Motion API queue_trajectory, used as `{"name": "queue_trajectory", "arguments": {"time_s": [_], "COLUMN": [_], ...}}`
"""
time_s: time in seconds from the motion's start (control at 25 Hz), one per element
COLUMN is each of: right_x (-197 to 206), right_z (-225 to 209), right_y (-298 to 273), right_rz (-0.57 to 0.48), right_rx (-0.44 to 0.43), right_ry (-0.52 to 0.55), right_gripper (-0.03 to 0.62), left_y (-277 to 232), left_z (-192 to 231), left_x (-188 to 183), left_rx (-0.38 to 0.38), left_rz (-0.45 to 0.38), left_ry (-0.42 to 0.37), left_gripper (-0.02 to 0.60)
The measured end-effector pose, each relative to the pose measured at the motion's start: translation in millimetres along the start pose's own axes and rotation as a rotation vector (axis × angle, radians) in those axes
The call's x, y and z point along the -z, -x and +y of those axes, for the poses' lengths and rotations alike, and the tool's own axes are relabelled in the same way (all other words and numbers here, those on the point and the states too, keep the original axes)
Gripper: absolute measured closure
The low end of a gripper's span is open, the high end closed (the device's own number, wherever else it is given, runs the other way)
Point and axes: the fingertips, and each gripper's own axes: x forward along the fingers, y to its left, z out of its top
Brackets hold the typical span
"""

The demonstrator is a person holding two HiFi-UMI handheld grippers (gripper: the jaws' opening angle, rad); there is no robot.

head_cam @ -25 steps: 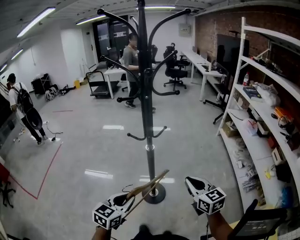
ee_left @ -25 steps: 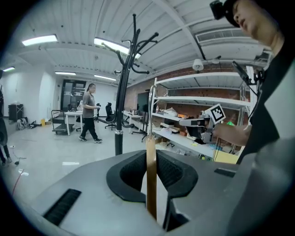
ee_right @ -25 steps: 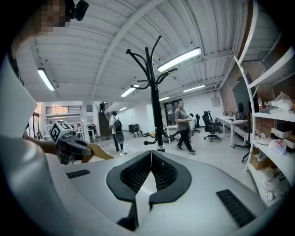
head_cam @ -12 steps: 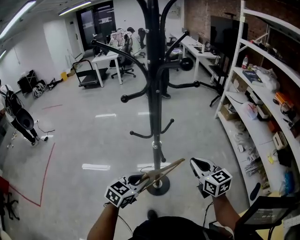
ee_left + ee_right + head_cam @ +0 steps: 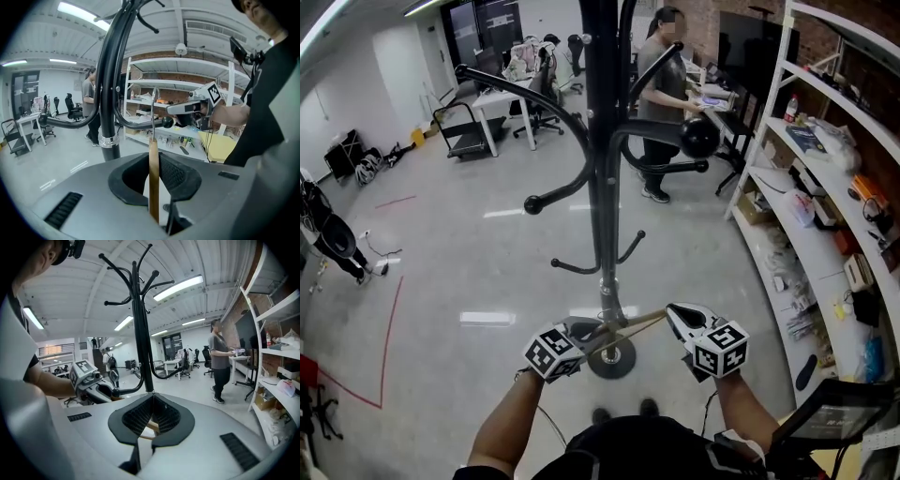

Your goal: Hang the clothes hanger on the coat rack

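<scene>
A black coat rack point(image 5: 602, 187) with curved arms stands straight ahead, its round base point(image 5: 611, 359) on the floor just beyond both grippers. My left gripper point(image 5: 586, 333) is shut on a wooden clothes hanger point(image 5: 628, 326), which slants to the right. In the left gripper view the wooden bar point(image 5: 153, 178) stands edge-on between the jaws, its metal hook point(image 5: 153, 112) above it. The hanger's far end reaches my right gripper point(image 5: 678, 317). In the right gripper view that gripper point(image 5: 152, 397) has its tips together, with a piece of wood point(image 5: 151, 427) between the pads.
White shelving point(image 5: 825, 234) full of small items runs along the right. A person point(image 5: 661, 94) stands at a desk behind the rack, and another person point(image 5: 328, 234) is at the far left. A trolley point(image 5: 455, 131) and office chairs are further back. A red line point(image 5: 389, 328) marks the floor.
Both grippers have come closer to the rack's pole and sunk a little. The hanger's free end, formerly apart from the right gripper, now sits in its jaws. The person behind walked right.
</scene>
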Motion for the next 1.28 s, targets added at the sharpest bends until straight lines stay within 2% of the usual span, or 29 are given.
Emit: {"name": "queue_trajectory", "arguments": {"time_s": [0.2, 0.4, 0.68, 1.04, 1.28], "right_x": [3, 16, 27, 20, 24], "right_z": [-7, -15, -19, -22, -24], "right_y": [-15, -24, -26, -28, -31], "right_rz": [0.021, 0.052, 0.069, 0.055, 0.066], "right_rx": [-0.034, -0.056, -0.06, -0.069, -0.077], "right_ry": [0.004, -0.006, -0.042, -0.066, -0.06], "right_gripper": [0.588, 0.588, 0.588, 0.589, 0.588], "left_y": [-19, -32, -47, -56, -59], "left_z": [11, 23, 29, 29, 37], "left_x": [3, 11, 28, 27, 36], "left_rx": [0.02, 0.004, 0.028, 0.068, 0.061], "left_rz": [0.051, 0.074, 0.113, 0.101, 0.095], "left_ry": [-0.028, 0.002, 0.004, -0.019, -0.002], "left_gripper": [0.531, 0.531, 0.529, 0.531, 0.531]}}
